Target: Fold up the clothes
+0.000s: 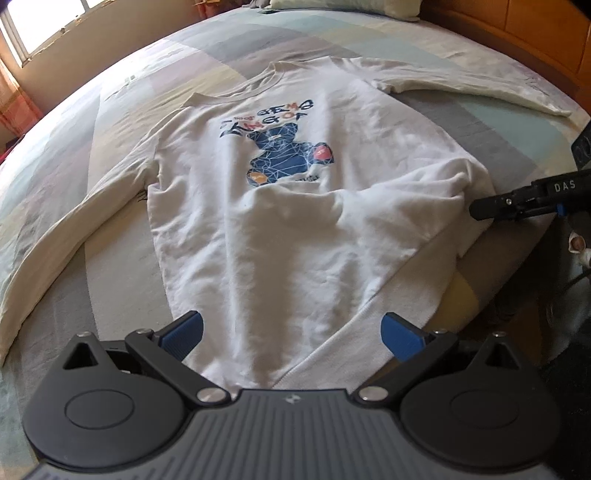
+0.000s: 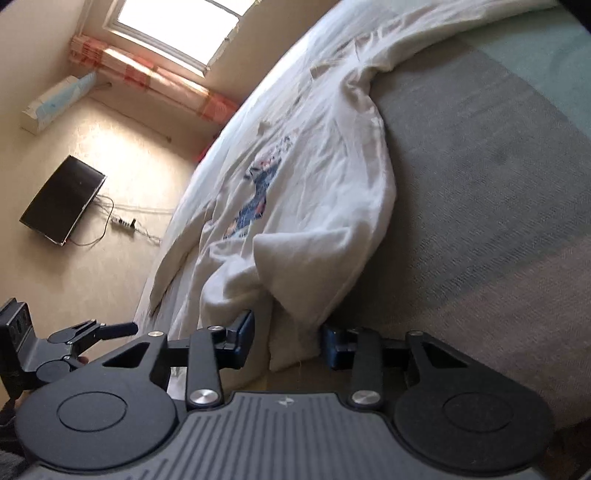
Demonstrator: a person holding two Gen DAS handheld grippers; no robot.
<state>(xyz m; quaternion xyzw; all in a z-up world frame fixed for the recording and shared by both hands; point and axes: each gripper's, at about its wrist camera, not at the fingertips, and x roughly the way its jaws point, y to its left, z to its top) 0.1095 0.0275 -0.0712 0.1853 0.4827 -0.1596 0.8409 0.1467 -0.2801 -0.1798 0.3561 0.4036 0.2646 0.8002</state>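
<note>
A white long-sleeved sweatshirt (image 1: 295, 229) with a blue bear print lies face up on the bed, both sleeves spread out. My left gripper (image 1: 291, 336) is open over its hem, one blue pad on each side of the cloth and neither touching it. My right gripper (image 2: 288, 343) sits low at the shirt's right bottom corner. A bunched fold of the sweatshirt (image 2: 325, 166) stands between its fingers, with a dark gap still showing at the left pad. In the left wrist view the right gripper (image 1: 480, 208) comes in from the right edge, side-on.
The bed cover (image 1: 498, 122) is a patchwork of grey, green and cream. A pillow (image 1: 332, 7) and a wooden headboard (image 1: 535, 29) lie at the far end. A window (image 2: 177, 29), a dark screen (image 2: 62, 199) and a power strip (image 2: 123, 223) are on the wall beyond the bed.
</note>
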